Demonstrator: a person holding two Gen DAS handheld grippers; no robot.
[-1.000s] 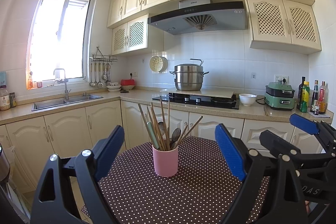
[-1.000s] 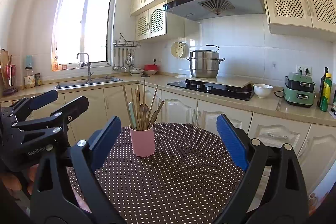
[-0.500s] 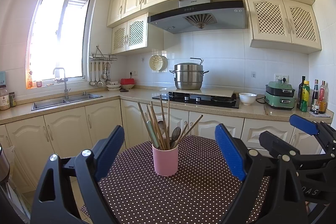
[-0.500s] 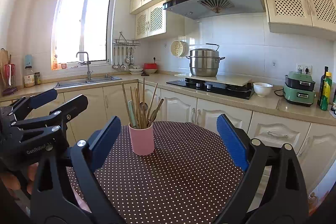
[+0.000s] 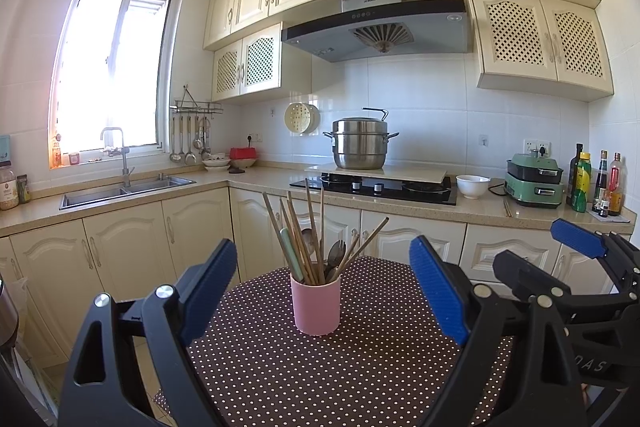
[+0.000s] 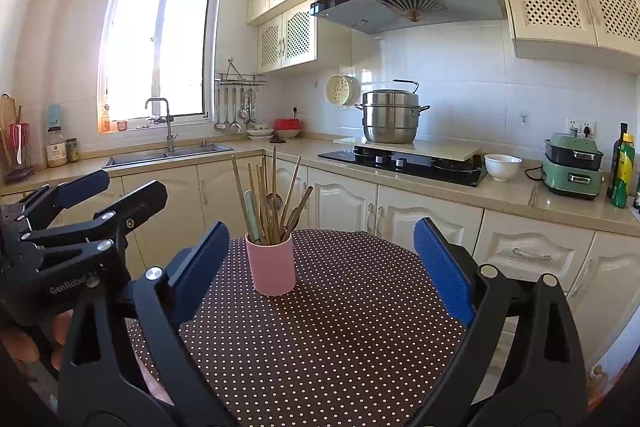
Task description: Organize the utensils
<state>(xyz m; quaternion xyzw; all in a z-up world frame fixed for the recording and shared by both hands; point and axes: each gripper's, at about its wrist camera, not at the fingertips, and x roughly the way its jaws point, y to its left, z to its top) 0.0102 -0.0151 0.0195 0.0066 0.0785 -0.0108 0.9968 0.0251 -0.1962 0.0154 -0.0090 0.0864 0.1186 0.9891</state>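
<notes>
A pink cup (image 5: pixel 316 307) stands on a round table with a brown polka-dot cloth (image 5: pixel 340 379). It holds several wooden chopsticks (image 5: pixel 298 231), metal spoons (image 5: pixel 336 253) and a pale green handle. The cup also shows in the right wrist view (image 6: pixel 271 269). My left gripper (image 5: pixel 324 287) is open and empty, with the cup between its blue pads and a little beyond them. My right gripper (image 6: pixel 320 267) is open and empty, with the cup just right of its left pad. The right gripper shows at the right of the left wrist view (image 5: pixel 552 251), and the left gripper at the left of the right wrist view (image 6: pixel 112 191).
Cream cabinets and a counter run behind the table. On the counter are a sink (image 5: pixel 124 189), a black hob (image 5: pixel 376 185) with a steel pot (image 5: pixel 360 143), a white bowl (image 5: pixel 473 185), a green appliance (image 5: pixel 534 181) and bottles (image 5: pixel 596 183).
Both grippers have crept slightly forward and down toward the cup. Both stay open and empty, and nothing on the table has moved.
</notes>
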